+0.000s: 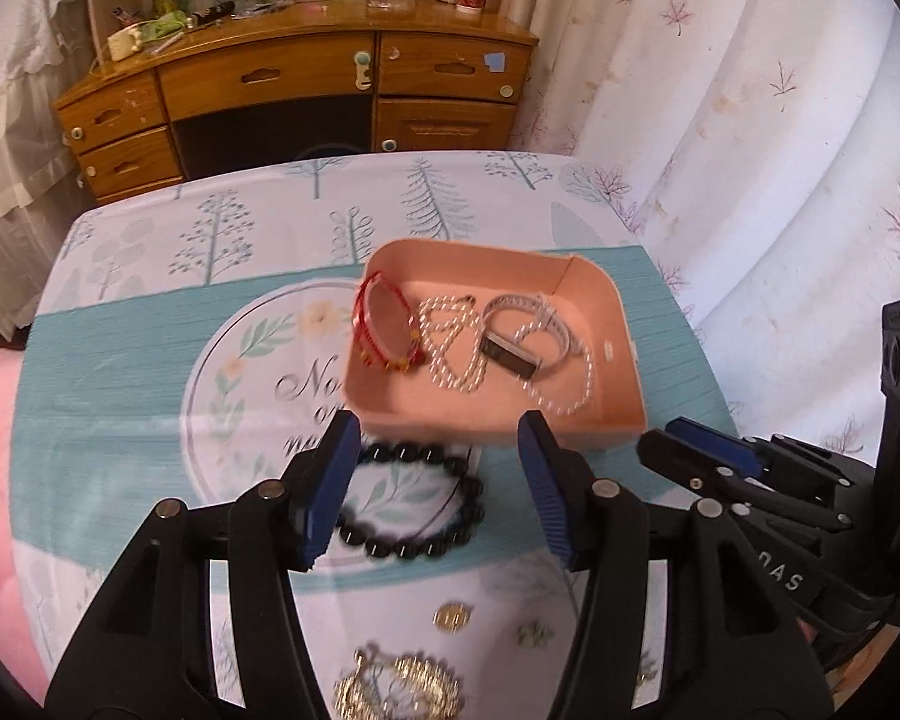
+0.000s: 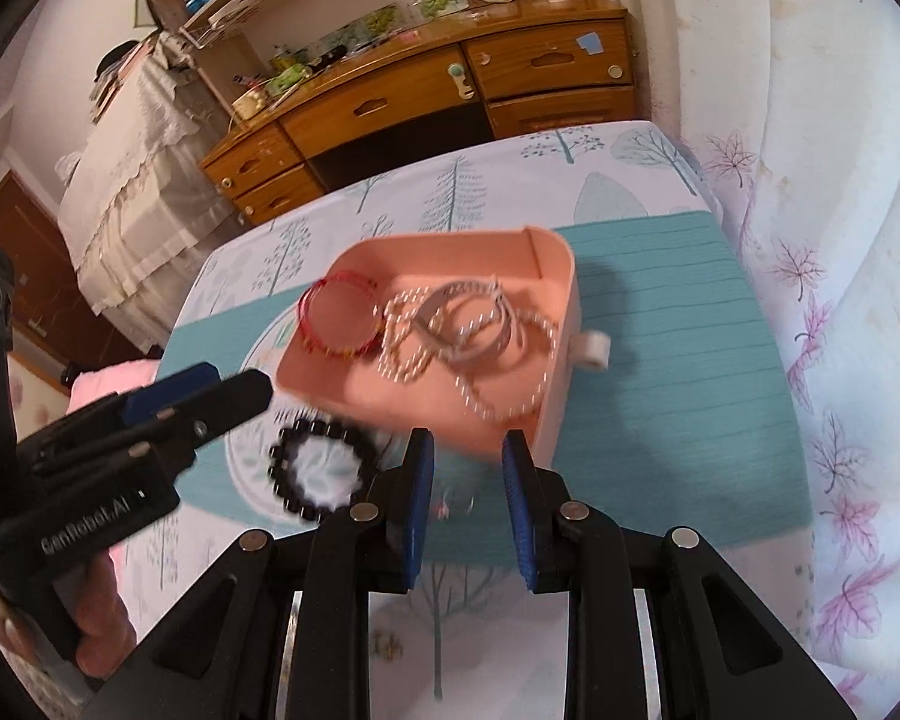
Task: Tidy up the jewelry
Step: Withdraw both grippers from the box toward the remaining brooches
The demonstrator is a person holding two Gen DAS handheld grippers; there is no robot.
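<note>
Left gripper point(image 1: 438, 483): I see its blue pads spread wide with nothing between them, low centre of the left view, straddling the black bracelet below.
Right gripper point(image 2: 468, 498): its pads stand apart and hold nothing, low centre of the right view, just short of the box's near wall.
Box point(image 1: 618, 300): pink, open-topped, centre of both views, sitting on the tablecloth point(image 1: 150, 360).
In the box: red cord bracelet point(image 1: 384, 324) at its left, pearl strand point(image 1: 456, 339) in the middle, white watch point(image 1: 528, 330) to the right, overlapping the pearls.
Black bracelet point(image 1: 414, 504): beaded ring lying flat on the cloth, just outside the box's near wall, lower centre of the left view; in the right view it is at lower left point(image 2: 321, 471).
Other loose pieces: gold jewelry point(image 1: 399, 687) at the bottom edge of the left view, a gold pendant point(image 1: 450, 615) and a small charm point(image 1: 534, 633) above it; blurred, so I cannot say more.
Step in hand: I judge it to be picking up the black bracelet with the left gripper.
How to do it well: I would lower one pad inside the ring and one outside, pinch a single run of beads against the cloth, lift clear of the box wall, then release over bare floor in the box, away from the pearls.
Risk: round beads may roll from the pads; the cloth may bunch.
</note>
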